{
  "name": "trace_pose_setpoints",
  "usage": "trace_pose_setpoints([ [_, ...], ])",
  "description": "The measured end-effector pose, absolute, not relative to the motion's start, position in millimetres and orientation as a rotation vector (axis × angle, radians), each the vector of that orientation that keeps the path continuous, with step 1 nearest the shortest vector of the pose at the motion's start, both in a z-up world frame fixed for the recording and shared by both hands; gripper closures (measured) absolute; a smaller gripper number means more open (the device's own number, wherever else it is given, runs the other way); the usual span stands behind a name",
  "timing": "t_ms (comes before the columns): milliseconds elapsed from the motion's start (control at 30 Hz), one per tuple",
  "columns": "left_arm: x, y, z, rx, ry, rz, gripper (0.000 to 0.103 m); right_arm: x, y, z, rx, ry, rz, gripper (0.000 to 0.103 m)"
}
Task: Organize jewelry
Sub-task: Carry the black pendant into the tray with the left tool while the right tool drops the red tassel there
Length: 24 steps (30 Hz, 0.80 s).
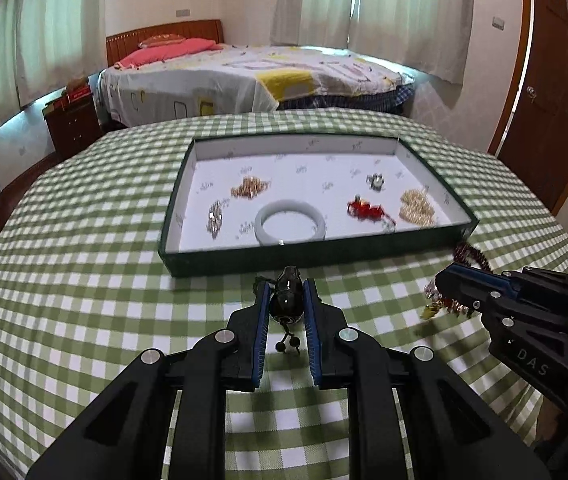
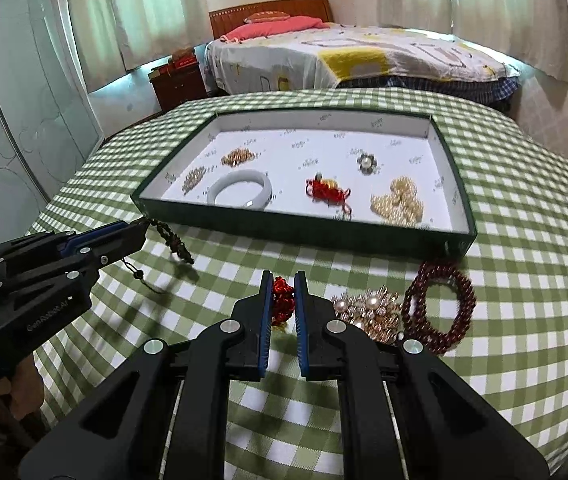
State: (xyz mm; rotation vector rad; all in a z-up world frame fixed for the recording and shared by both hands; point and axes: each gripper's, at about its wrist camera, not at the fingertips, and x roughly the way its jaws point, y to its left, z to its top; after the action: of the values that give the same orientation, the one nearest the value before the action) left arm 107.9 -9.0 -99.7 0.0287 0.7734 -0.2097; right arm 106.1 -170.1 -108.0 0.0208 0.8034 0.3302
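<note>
My left gripper (image 1: pixel 286 286) is shut on a dark gourd-shaped pendant (image 1: pixel 287 300) with a beaded cord, held above the checked cloth just in front of the tray (image 1: pixel 304 256). From the right wrist view the left gripper (image 2: pixel 139 230) has the dark cord (image 2: pixel 173 242) hanging from it. My right gripper (image 2: pixel 284 282) is shut on a red knotted charm (image 2: pixel 282 300) above the cloth. The white-lined green tray (image 2: pixel 296 228) holds a jade bangle (image 2: pixel 240 188), a red charm (image 2: pixel 326 190), pearl strands (image 2: pixel 398 202), a flower brooch (image 2: pixel 366 164) and gold chains (image 2: pixel 237 157).
A dark red bead bracelet (image 2: pixel 440 308) and a pearl-and-gold cluster (image 2: pixel 368 308) lie on the cloth right of my right gripper. The table has a green checked cloth (image 1: pixel 83 240). A bed and a wooden nightstand stand beyond the table; a door is at the right.
</note>
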Motion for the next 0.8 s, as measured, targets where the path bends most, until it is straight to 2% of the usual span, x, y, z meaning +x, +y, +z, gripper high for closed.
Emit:
trace_pose_setpoints([
  [500,159,-16,-39,0.005,0.589,-0.235,0.085,156,-189,-41,-0.02,0.614,0.266,0.092],
  [667,189,-32,-30,0.001,0.553,-0.238,0.085,185,-195,-38,-0.051,0.595,0.242,0.092],
  [800,217,-46,-43,0.023,0.57,-0.225,0.085,210,-203,-55,-0.061,0.627,0.222,0.092],
])
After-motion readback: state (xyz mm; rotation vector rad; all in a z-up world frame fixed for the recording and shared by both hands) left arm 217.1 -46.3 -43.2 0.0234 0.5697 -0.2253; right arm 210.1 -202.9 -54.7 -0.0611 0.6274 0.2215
